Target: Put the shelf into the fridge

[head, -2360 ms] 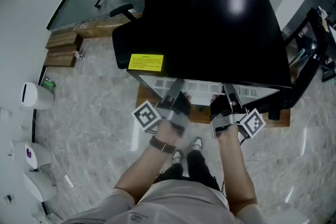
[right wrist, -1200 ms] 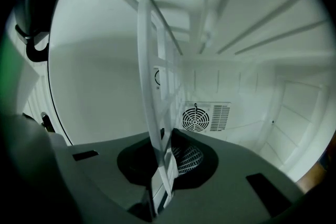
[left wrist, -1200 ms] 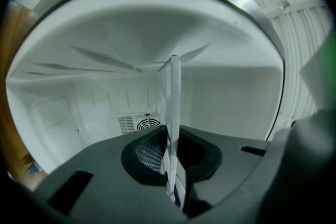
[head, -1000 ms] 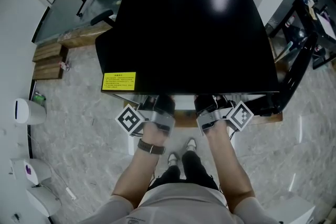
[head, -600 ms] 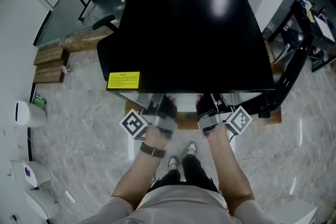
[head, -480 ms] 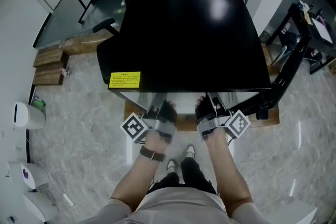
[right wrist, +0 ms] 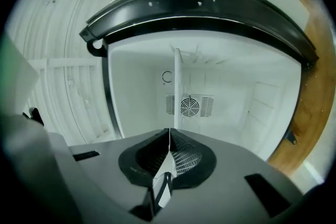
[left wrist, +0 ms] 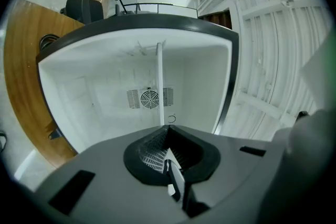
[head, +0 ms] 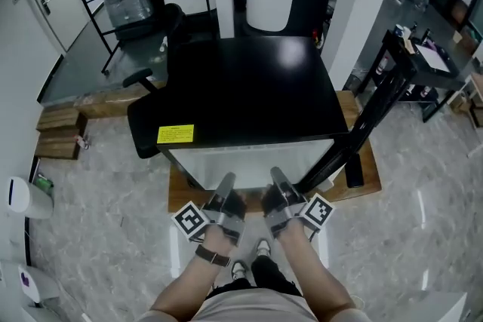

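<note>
Left gripper view shows the open fridge (left wrist: pixel 94 107) holding one shelf (left wrist: pixel 159 81)

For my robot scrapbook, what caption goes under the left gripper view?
The shut left tool faces the open fridge, its white shelf seen edge-on, crossing the round fan vent.

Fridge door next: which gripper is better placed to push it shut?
Right, likely. The open door stands right of the fridge, close beside the right gripper; the left gripper would have to reach across. Both are shut.
</note>
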Tool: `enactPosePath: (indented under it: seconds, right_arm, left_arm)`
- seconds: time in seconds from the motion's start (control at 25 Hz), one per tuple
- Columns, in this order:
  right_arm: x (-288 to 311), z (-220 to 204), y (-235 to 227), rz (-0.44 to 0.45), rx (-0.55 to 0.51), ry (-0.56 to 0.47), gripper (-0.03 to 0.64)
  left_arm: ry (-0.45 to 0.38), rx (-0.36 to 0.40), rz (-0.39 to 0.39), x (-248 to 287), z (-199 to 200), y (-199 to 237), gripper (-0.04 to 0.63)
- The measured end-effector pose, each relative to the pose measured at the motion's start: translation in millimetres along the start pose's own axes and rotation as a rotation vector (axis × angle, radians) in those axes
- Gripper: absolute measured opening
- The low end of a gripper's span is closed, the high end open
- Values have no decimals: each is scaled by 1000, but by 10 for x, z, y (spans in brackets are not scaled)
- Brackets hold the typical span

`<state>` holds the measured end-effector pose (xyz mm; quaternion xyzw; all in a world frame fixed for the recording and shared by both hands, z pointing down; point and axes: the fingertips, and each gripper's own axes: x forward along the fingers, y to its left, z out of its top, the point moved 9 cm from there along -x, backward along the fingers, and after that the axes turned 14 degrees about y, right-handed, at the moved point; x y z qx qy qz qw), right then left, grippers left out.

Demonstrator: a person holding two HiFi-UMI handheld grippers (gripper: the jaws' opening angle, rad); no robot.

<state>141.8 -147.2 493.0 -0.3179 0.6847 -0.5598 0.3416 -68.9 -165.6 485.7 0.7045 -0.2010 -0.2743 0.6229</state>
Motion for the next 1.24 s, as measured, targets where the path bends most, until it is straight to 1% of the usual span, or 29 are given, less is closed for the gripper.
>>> enactPosePath:
  seconds: [0.2, 0.4, 0.84, 1.0, 1.12, 1.24]
  right_arm:
    - [-152, -143, 240, 12, -49, 11, 23]
    - [-206, -296, 356, 12, -64, 23, 21]
    - [-269, -532, 523, 26, -67, 32, 21]
    - [-248, -542, 576, 28, -76, 33, 21]
    - [-245, -545, 601, 29, -77, 32, 21]
    - [-243, -551, 619, 33, -78, 31, 21]
  left_arm:
    - [47, 22, -5, -96, -230, -109, 5]
    - [71, 53, -21, -174, -305, -275, 5]
    - [89, 77, -36, -334, -367, -401, 5]
    - [91, 96, -8, -364, -328, -415, 5]
    - [89, 80, -40, -349, -347, -482, 5]
    - [88, 73, -42, -362, -359, -494, 5]
